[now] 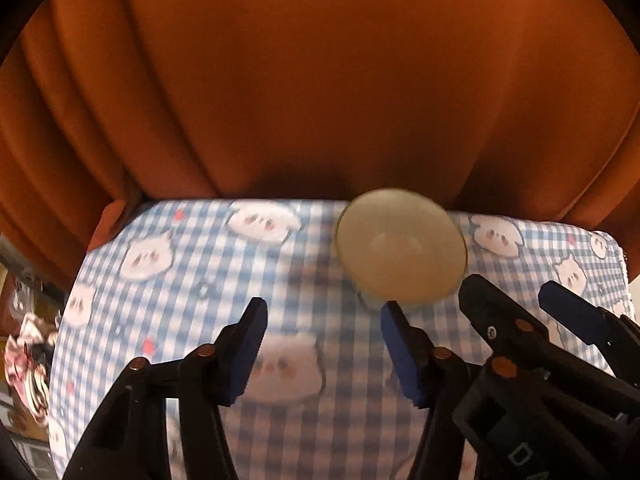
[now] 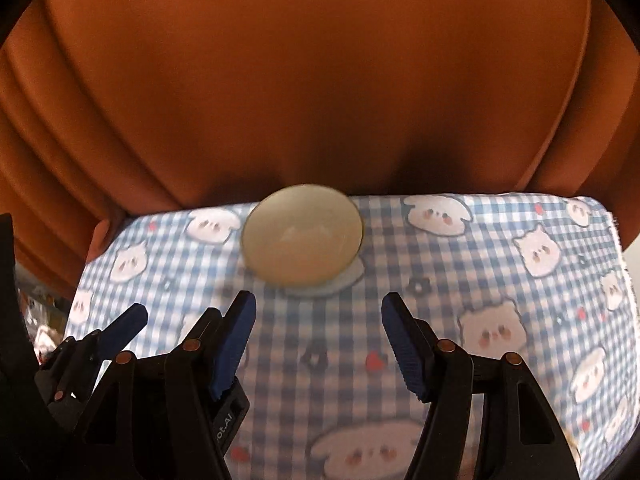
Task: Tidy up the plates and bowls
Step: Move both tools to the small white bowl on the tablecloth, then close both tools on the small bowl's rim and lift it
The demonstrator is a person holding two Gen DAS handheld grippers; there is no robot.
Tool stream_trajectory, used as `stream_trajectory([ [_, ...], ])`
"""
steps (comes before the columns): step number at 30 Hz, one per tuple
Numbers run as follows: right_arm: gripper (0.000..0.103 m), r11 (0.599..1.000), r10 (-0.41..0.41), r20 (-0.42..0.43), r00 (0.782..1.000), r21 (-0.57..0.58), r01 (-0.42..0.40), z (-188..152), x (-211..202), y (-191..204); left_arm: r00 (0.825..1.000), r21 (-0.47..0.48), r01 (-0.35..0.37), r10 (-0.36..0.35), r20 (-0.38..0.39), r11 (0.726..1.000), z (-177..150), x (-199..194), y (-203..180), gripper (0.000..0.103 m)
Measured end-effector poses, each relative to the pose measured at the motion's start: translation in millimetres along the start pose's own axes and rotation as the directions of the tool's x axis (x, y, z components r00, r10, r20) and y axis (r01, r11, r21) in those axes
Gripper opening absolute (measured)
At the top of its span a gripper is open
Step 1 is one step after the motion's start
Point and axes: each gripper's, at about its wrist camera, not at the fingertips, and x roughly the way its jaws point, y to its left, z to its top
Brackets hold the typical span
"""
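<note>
Both views are lit warmly and rather dimly, and a soft motion blur is spread over everything. The round pale cream bowl (image 1: pixel 401 246), just beyond the tongs, is smeared at its rim, perhaps by movement. A dark shadow is cast on the orange curtain (image 2: pixel 320 80) behind it. Strong fisheye bending and black vignetting are seen at the corners.

White lettering reading "ot.AI", its start cut off, runs along the black body of the left gripper (image 2: pixel 182 316), below its blue pads. On the right gripper (image 1: pixel 506 292), the white letters "D A" show on its black body.
</note>
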Motion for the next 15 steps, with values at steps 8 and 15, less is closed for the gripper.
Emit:
stream_trajectory([
  [8, 0.068, 1.0, 0.007, -0.001, 1.0, 0.018, -0.007, 40, 58, -16, 1.0, 0.0, -0.018, 0.018, -0.019, 1.0, 30, 58, -9, 0.052],
  [15, 0.054, 1.0, 0.0, -0.037, 0.999, 0.003, 0.0, 44, 98, -18, 0.999, -0.023, -0.033, 0.032, -0.036, 0.999, 28, 91, -7, 0.041],
])
